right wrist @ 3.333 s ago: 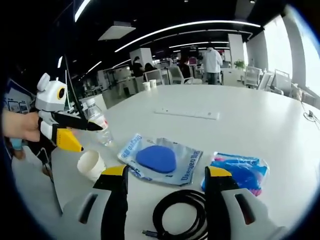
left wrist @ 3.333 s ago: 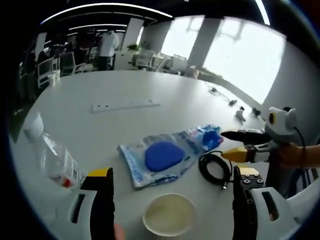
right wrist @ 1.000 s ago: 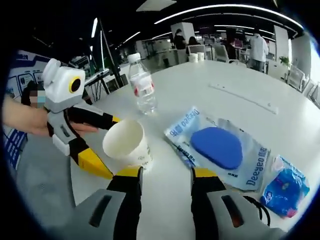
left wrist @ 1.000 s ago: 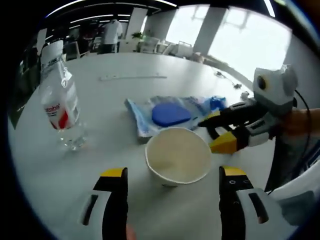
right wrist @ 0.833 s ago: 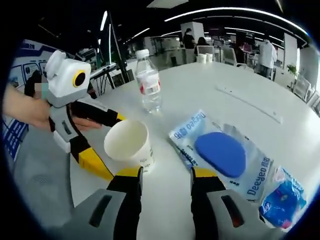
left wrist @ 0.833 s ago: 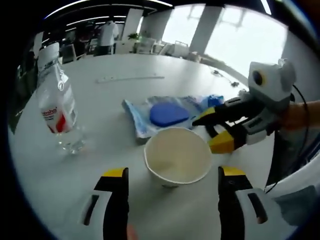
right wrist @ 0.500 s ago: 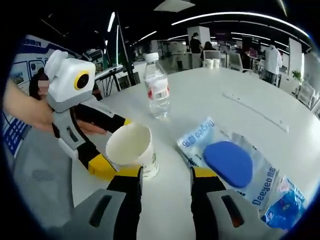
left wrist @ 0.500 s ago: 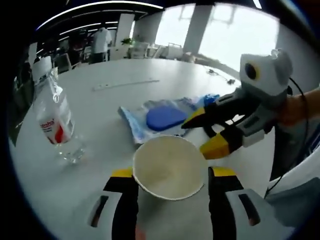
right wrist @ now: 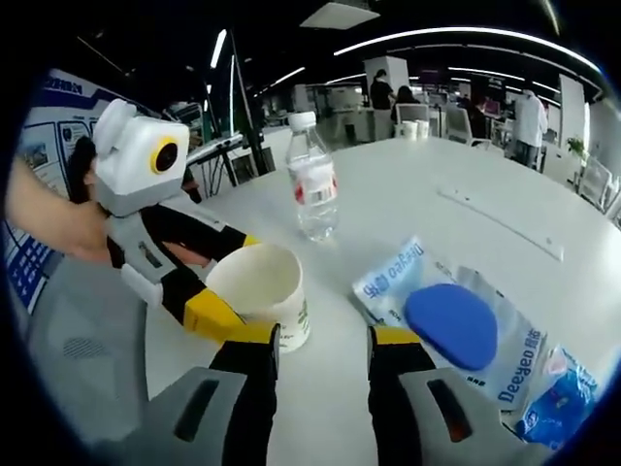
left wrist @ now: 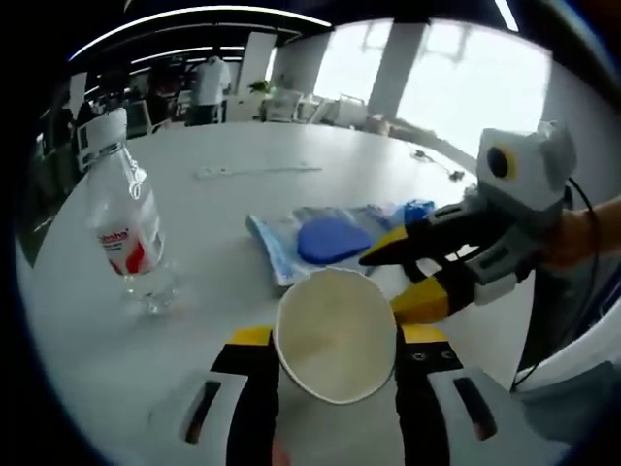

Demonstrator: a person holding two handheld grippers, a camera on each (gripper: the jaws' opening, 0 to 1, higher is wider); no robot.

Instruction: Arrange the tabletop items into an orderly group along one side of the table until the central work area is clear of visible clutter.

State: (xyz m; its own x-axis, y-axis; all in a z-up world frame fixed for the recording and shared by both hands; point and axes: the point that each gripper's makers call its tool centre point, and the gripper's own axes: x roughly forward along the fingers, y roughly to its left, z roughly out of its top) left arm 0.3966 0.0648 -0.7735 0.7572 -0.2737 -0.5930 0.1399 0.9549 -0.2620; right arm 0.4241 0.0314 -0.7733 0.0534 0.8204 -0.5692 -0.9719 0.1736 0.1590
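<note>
The left gripper point(left wrist: 333, 340) was clamped on the paper cup point(left wrist: 336, 333), one yellow-tipped jaw on each side of its wall; in the right gripper view the same gripper point(right wrist: 209, 282) showed the cup point(right wrist: 264, 292) held between its jaws. The right gripper point(right wrist: 322, 340) stood with its jaws slightly apart and nothing between them, just beside the cup.

Table point(left wrist: 194, 223): white, smooth, round-edged. A flat pale strip point(left wrist: 257, 171) lay far out on it.

Pouch point(right wrist: 466, 330): clear plastic, flat, printed "Deeygeo" in blue, a blue rounded pad inside. It lay beyond the cup, with a smaller crumpled blue packet point(right wrist: 553, 403) touching its far end.

Bottle point(left wrist: 129, 233): clear plastic, white cap, red-and-white label, text unreadable. Upright, long axis vertical, well left of the cup in the left gripper view.

Cup: cream-white paper, tapered round, empty, mouth opened up, near the table's edge, close to the pouch. Print on its side was too small to read.
</note>
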